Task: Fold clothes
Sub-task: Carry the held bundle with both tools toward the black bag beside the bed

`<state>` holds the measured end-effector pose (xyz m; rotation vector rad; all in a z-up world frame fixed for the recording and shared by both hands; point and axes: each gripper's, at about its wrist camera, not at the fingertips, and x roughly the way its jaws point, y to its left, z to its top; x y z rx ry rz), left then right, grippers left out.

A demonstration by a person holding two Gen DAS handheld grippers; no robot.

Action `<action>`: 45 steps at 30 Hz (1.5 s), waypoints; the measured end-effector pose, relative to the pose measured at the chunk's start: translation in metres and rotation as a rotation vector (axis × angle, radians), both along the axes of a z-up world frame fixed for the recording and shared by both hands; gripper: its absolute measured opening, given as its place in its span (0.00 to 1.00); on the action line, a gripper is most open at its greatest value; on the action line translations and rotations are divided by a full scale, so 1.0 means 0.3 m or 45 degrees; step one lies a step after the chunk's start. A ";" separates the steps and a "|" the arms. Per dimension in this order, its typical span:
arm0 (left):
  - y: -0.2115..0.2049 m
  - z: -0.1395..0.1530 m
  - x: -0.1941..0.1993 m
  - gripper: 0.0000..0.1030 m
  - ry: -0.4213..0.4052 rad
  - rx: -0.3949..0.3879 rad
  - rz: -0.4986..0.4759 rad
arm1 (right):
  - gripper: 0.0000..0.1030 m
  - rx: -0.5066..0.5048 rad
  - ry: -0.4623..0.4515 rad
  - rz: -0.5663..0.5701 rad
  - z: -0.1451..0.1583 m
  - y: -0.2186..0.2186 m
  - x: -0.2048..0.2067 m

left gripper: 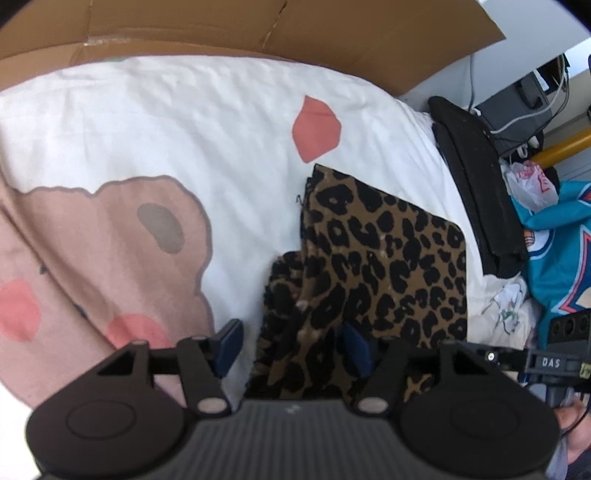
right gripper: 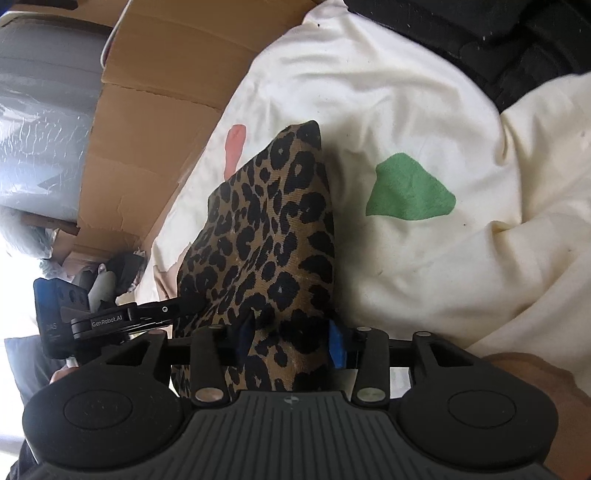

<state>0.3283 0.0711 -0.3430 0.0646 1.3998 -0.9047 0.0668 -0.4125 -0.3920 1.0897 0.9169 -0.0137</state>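
A folded leopard-print garment (left gripper: 384,258) lies on a white bedsheet with a pink bear print (left gripper: 110,240). My left gripper (left gripper: 291,347) is open at the garment's near edge, its blue pads (left gripper: 231,343) either side of a loose fold. In the right wrist view the same garment (right gripper: 266,236) runs up between my right gripper's (right gripper: 291,343) blue pads (right gripper: 337,349), which stand apart around the cloth's near end. The left gripper's body (right gripper: 103,321) shows at left in the right wrist view.
Brown cardboard (left gripper: 258,26) stands behind the bed. A black bag (left gripper: 476,177), a teal jersey (left gripper: 557,258) and a plastic bag (left gripper: 532,184) lie at the right edge. A green patch (right gripper: 410,192) marks the sheet.
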 end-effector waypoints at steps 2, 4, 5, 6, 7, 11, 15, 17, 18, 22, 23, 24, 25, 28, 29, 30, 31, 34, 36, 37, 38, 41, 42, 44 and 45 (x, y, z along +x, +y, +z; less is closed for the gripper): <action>-0.002 -0.012 0.006 0.68 0.009 -0.019 -0.010 | 0.46 0.029 -0.012 -0.008 -0.017 0.001 0.003; -0.008 -0.015 0.012 0.69 0.018 -0.026 -0.015 | 0.46 0.056 -0.025 -0.017 -0.030 0.005 0.003; -0.012 -0.014 0.013 0.68 0.018 -0.022 -0.018 | 0.45 0.070 -0.032 -0.021 -0.037 0.007 0.003; -0.017 -0.013 0.012 0.68 0.017 -0.017 -0.021 | 0.44 0.082 -0.038 -0.025 -0.044 0.009 0.003; -0.021 -0.011 0.011 0.61 0.020 -0.014 -0.026 | 0.44 0.084 -0.038 -0.024 -0.044 0.011 0.008; -0.048 0.019 -0.009 0.49 -0.025 0.019 -0.068 | 0.25 0.034 -0.037 0.017 -0.007 0.022 0.028; -0.047 0.059 -0.016 0.39 -0.067 0.019 -0.066 | 0.24 0.029 -0.054 0.002 0.042 0.026 0.017; -0.034 0.054 -0.002 0.39 -0.053 0.001 -0.062 | 0.25 0.063 -0.063 -0.024 0.045 0.023 0.008; -0.029 0.047 0.006 0.40 -0.040 -0.002 -0.059 | 0.25 0.055 -0.062 -0.020 0.044 0.025 0.009; -0.024 0.004 0.030 0.55 0.040 -0.005 -0.043 | 0.30 0.088 -0.014 -0.036 -0.009 0.008 0.013; -0.027 -0.004 0.034 0.57 0.056 -0.011 -0.047 | 0.31 0.108 -0.008 -0.048 -0.021 0.001 0.010; -0.029 -0.011 0.037 0.57 0.070 -0.020 -0.050 | 0.33 0.127 -0.003 -0.059 -0.034 -0.005 0.008; -0.031 -0.017 0.040 0.58 0.079 -0.033 -0.053 | 0.33 0.145 -0.003 -0.066 -0.043 -0.009 0.007; -0.043 -0.030 0.048 0.58 0.108 -0.060 -0.062 | 0.33 0.197 -0.005 -0.083 -0.063 -0.010 0.010; -0.049 -0.033 0.050 0.57 0.117 -0.065 -0.065 | 0.33 0.211 -0.006 -0.087 -0.069 -0.007 0.013; -0.055 -0.036 0.051 0.57 0.126 -0.070 -0.067 | 0.33 0.224 -0.007 -0.092 -0.074 -0.005 0.016; -0.061 -0.035 0.051 0.55 0.124 -0.068 -0.077 | 0.33 0.218 -0.005 -0.096 -0.074 -0.002 0.021; -0.058 -0.018 0.049 0.43 0.108 -0.065 -0.074 | 0.24 0.177 0.011 -0.105 -0.067 0.007 0.036; -0.052 -0.006 0.048 0.36 0.104 -0.073 -0.064 | 0.15 0.119 0.041 -0.109 -0.051 0.022 0.046; -0.048 0.003 0.046 0.32 0.102 -0.088 -0.060 | 0.14 0.093 0.053 -0.114 -0.042 0.028 0.048; -0.045 0.011 0.044 0.31 0.100 -0.103 -0.056 | 0.13 0.074 0.061 -0.115 -0.033 0.033 0.049; -0.043 0.016 0.039 0.33 0.091 -0.108 -0.057 | 0.13 0.035 0.070 -0.093 -0.007 0.047 0.055; -0.043 0.008 0.044 0.35 0.104 -0.102 -0.055 | 0.16 0.042 0.068 -0.089 -0.005 0.046 0.056; -0.042 -0.009 0.055 0.42 0.133 -0.093 -0.052 | 0.20 0.091 0.064 -0.101 -0.011 0.034 0.047; -0.042 -0.018 0.061 0.43 0.148 -0.093 -0.052 | 0.27 0.105 0.059 -0.102 -0.015 0.031 0.046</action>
